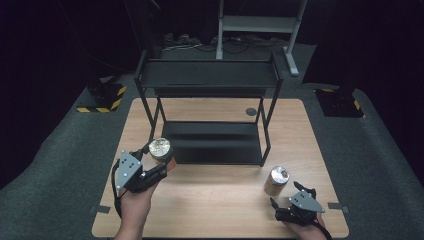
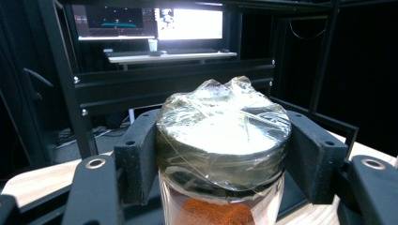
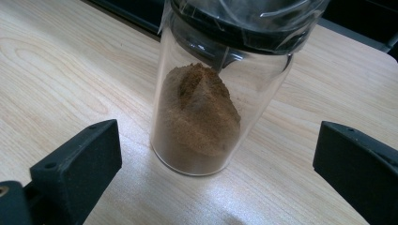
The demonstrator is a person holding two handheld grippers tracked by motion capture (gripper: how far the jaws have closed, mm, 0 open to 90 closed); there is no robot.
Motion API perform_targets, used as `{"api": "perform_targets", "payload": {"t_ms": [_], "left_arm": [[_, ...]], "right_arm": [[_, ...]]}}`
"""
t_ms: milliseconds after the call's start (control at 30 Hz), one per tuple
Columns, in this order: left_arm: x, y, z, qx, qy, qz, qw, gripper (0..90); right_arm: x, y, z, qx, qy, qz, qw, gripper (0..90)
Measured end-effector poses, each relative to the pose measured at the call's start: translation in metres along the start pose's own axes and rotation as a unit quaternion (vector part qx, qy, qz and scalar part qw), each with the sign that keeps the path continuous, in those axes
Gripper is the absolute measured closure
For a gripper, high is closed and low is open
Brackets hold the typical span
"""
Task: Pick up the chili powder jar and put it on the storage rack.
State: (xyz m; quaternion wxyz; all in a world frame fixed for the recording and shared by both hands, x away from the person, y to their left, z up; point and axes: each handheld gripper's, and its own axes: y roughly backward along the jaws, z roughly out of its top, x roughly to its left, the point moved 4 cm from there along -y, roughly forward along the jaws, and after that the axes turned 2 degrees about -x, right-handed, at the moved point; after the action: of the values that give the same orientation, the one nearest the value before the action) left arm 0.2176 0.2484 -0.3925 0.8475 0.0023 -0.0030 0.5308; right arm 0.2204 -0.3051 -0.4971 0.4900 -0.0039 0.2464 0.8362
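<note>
Left gripper [image 1: 159, 161] clamped on plastic-wrapped lid [image 2: 224, 136] of spice jar [image 1: 161, 151], orange powder inside; jar lifted off wooden table [image 1: 225, 200], at 7 o'clock of black two-tier rack [image 1: 210, 80], just beside its front left leg.

Right gripper [image 1: 287, 197] released, jaws wide apart, nothing between pads; at 5 o'clock of second spice jar [image 3: 206, 103]. Second jar upright on table, brown powder heaped inside, lid film-wrapped, at 4 o'clock of rack.
</note>
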Motion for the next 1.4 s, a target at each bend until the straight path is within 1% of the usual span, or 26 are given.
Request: {"api": "perform_targets", "payload": {"t_ms": [167,333,467,600,800,1033,1167,1367,1400], "left_arm": [[0.0,-0.006,0.007,-0.006,0.003,-0.002,1.0,34.3],[0.001,-0.012,0.016,-0.008,-0.001,-0.005,1.0,34.4],[0.002,-0.017,0.022,-0.012,0.001,-0.006,0.9999,34.3],[0.001,-0.02,0.025,-0.014,-0.001,-0.006,0.9999,34.3],[0.003,-0.026,0.033,-0.019,0.002,-0.007,0.9998,34.3],[0.004,-0.035,0.047,-0.029,-0.007,-0.01,0.9995,34.3],[0.004,-0.039,0.054,-0.03,-0.015,-0.008,0.9994,34.3],[0.007,-0.047,0.065,-0.037,-0.016,-0.007,0.9992,34.3],[0.007,-0.048,0.067,-0.04,-0.013,-0.006,0.9991,34.3]], "right_arm": [[0.0,0.0,0.0,0.0,0.0,0.001,1.0,0.4],[0.0,0.0,0.0,0.002,0.002,0.001,1.0,0.4],[0.0,0.0,0.0,0.001,0.004,0.002,1.0,0.4],[0.0,0.0,0.0,0.001,0.004,0.002,1.0,0.4],[0.0,0.0,0.0,0.001,0.005,0.002,1.0,0.4],[0.0,0.0,0.0,0.0,0.005,0.002,1.0,0.4],[0.0,0.0,0.0,0.0,0.004,0.002,1.0,0.4],[0.0,0.0,0.0,0.001,0.005,0.002,1.0,0.4],[0.0,0.0,0.0,0.001,0.005,0.002,1.0,0.4]]}}
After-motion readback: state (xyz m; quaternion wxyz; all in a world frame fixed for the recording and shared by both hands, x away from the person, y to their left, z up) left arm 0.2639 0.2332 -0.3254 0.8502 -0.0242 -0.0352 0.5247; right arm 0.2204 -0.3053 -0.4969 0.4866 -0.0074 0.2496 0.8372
